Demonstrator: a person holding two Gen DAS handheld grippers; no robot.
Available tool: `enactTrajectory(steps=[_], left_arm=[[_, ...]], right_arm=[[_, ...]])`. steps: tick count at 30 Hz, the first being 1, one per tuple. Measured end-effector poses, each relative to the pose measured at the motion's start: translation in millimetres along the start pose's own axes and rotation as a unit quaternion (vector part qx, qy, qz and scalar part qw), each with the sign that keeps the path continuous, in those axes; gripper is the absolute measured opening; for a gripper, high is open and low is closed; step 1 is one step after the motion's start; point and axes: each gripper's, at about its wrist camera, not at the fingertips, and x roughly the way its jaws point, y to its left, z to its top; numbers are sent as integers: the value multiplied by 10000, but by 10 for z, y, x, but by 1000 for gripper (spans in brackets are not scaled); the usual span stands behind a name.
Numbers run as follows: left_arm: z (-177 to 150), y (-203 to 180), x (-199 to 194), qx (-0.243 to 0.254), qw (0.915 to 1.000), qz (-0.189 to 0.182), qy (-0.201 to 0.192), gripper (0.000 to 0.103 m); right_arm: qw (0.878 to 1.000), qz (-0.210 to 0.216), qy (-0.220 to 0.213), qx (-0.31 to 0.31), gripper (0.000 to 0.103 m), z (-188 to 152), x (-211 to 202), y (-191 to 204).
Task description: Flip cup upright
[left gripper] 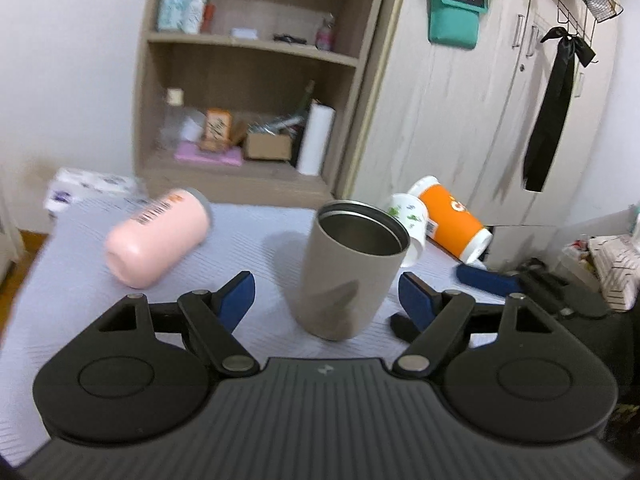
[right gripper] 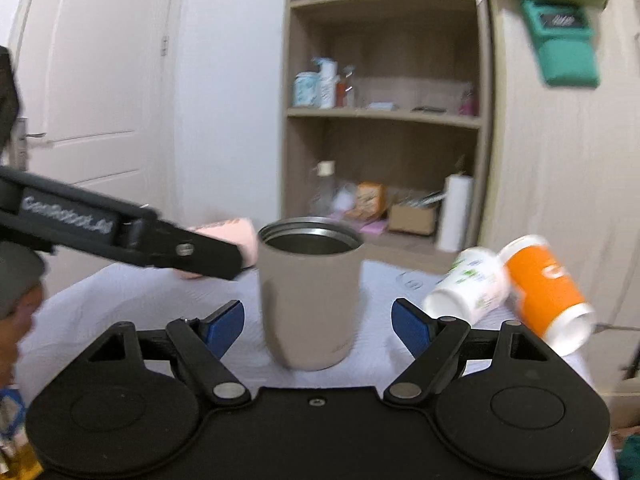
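On the pale quilted table, I see the beige steel-lined tumbler upright, mouth up, between my left gripper and right gripper; both are spread wide, gripping nothing. Pink tumbler, white printed cup and orange paper cup lie on their sides.

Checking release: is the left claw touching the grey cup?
Apart. The left wrist view shows the left claw open, with mat visible between each blue finger and the upright grey cup on both sides.
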Motion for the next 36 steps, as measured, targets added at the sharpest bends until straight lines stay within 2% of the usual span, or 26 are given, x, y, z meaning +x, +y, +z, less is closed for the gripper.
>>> enactTrajectory(steps=[3,6,10,19,30,32,36], left_arm=[[16,-55,-182,86,9997,203,-85,79],[23,-100,-367,105,9995,281,-122,80],[18,-158,-578,137,9987,457,-175,81],[-103,-286,-1039,363,9944,837,-528,87],[-246,-278,-1264,328,9931,973,-564,90],[-261,-276,-1292,330,9927,993,-592,93],[-296,-311,-1337,395,9912,1097,-620,98]], right_arm=[[9992,-396,-60,-11,85,69,-131,21],[9990,-360,-183,180,85,148,-317,-13],[9979,-535,-348,111,85,235,-563,40],[9960,-640,-570,238,85,289,-993,136],[9938,-851,-687,220,86,244,-1327,309],[9933,-914,-663,248,87,235,-1357,326],[9925,-1001,-585,389,101,203,-1364,305]])
